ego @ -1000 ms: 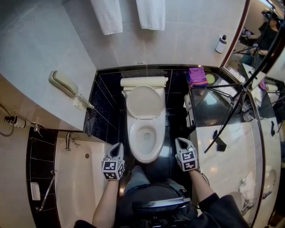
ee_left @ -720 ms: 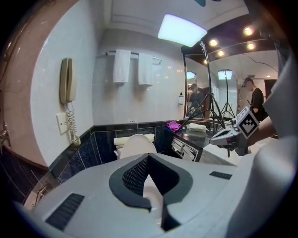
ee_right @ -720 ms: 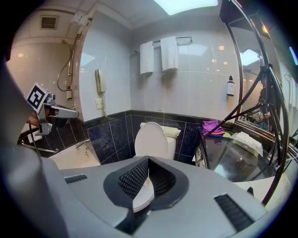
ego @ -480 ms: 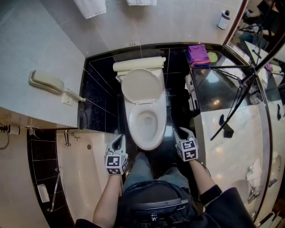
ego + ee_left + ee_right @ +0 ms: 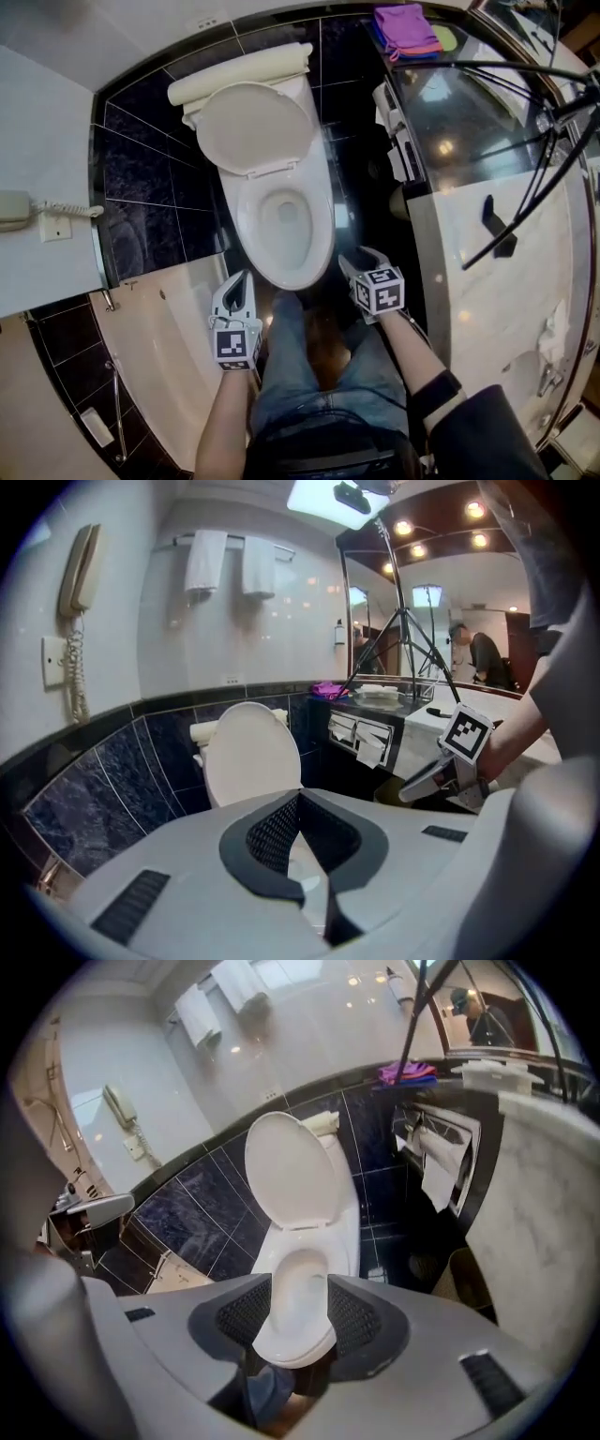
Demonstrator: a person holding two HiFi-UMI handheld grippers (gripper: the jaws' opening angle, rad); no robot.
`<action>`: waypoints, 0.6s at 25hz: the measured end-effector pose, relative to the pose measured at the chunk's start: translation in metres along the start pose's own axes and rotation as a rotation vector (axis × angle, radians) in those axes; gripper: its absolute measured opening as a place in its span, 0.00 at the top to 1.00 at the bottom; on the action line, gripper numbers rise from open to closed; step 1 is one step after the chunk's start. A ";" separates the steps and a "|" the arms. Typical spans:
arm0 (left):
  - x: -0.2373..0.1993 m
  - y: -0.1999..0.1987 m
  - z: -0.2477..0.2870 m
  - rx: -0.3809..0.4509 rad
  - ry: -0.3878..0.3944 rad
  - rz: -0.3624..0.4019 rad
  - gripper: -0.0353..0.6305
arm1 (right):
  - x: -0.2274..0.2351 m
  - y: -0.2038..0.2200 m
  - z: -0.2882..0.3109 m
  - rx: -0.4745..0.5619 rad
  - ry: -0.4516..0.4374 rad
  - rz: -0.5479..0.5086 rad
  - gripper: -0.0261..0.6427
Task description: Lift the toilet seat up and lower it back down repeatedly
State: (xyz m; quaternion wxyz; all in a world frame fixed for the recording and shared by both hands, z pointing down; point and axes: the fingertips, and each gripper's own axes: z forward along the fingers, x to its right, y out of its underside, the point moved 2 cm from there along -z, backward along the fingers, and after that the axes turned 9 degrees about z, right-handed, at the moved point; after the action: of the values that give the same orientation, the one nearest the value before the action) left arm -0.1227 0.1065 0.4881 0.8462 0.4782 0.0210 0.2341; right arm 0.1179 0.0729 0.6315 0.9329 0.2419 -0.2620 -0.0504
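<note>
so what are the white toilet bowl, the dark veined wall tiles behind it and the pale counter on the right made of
White toilet bowl: probably glazed ceramic, smooth and glossy.
Dark veined wall tiles: polished stone or stone-look ceramic; pale veins, grout lines, reflections.
Pale counter: looks like polished marble, maybe imitation; grey veining, smooth sheen.

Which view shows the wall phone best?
Left gripper view: the phone shows whole and large, with its cord hanging below. Head view cuts the phone off at the picture's left edge, so only one end shows. Right gripper view has the phone whole but small and distant.
</note>
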 end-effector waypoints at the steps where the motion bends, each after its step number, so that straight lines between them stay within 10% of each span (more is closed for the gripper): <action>1: 0.001 0.008 0.010 0.000 -0.009 -0.014 0.95 | 0.006 0.011 0.016 -0.014 -0.009 0.030 0.65; 15: 0.033 0.129 0.088 -0.079 -0.004 -0.063 0.95 | 0.079 0.142 0.179 -0.176 -0.098 0.371 0.65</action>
State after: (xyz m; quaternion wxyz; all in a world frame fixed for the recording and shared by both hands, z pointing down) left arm -0.1190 0.1055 0.6472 0.8714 0.4440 0.0252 0.2072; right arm 0.0890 0.1042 0.8692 0.9299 0.1041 -0.3417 0.0879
